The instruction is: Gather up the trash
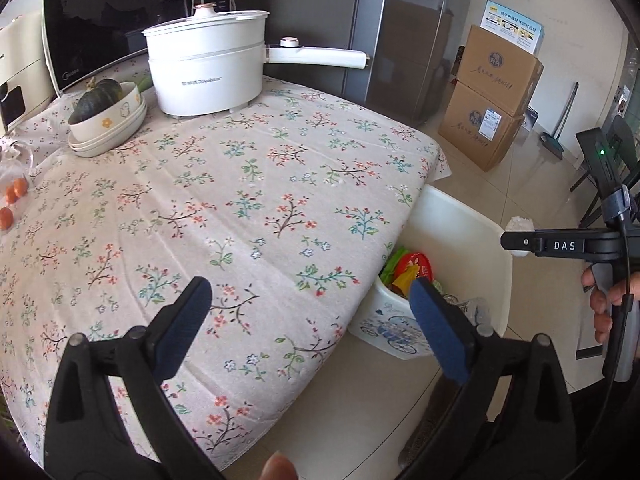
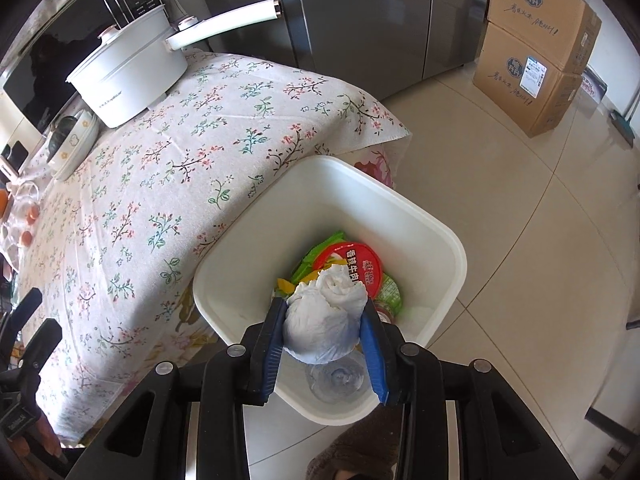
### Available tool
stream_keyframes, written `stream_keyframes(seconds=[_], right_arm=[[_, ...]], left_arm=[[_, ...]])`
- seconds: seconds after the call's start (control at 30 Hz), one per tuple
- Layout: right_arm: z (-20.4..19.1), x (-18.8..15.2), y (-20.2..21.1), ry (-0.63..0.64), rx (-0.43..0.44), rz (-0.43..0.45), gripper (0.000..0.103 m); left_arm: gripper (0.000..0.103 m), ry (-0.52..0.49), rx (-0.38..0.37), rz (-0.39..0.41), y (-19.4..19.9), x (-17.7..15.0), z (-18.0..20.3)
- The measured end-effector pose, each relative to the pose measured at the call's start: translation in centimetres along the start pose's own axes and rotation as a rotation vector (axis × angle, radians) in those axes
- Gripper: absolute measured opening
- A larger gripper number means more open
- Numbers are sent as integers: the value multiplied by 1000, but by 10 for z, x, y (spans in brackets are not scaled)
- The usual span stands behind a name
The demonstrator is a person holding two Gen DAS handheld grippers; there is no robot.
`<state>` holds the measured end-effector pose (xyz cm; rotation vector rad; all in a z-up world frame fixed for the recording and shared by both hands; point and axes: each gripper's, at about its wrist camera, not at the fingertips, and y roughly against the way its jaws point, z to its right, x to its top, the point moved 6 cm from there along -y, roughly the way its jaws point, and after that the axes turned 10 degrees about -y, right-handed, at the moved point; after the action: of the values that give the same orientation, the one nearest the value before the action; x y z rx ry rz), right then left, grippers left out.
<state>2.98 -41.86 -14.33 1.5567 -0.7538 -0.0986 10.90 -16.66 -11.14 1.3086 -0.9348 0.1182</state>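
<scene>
Right wrist view: right claw [image 2: 323, 334] pinching a crumpled white tissue wad [image 2: 325, 320] between blue pads, held directly over the white trash bin [image 2: 452, 276]. Inside the bin, a red round lid [image 2: 360, 266], green wrappers [image 2: 320, 246], a clear plastic bottle [image 2: 336, 380]. Bin standing on the tiled floor, tight against the flower-cloth surface [image 2: 160, 184]. Left wrist view: left claw [image 1: 312, 320] spread wide, nothing between its pads, above the surface edge beside the bin. White pot [image 1: 208, 64] at the far end.
</scene>
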Motion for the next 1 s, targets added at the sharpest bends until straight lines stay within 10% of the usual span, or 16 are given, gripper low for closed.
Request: stream_keyframes(seconds=[0.1, 0.27, 1.0], right_arm=[[-11, 1, 2, 2, -13, 24, 81], [-45, -9, 17, 70, 10, 66, 103], [-175, -82, 100, 372, 88, 419, 103]], left_arm=[[102, 22, 62, 0, 16, -10, -19], [102, 40, 150, -1, 42, -27, -44], [102, 218, 292, 25, 110, -85, -115]])
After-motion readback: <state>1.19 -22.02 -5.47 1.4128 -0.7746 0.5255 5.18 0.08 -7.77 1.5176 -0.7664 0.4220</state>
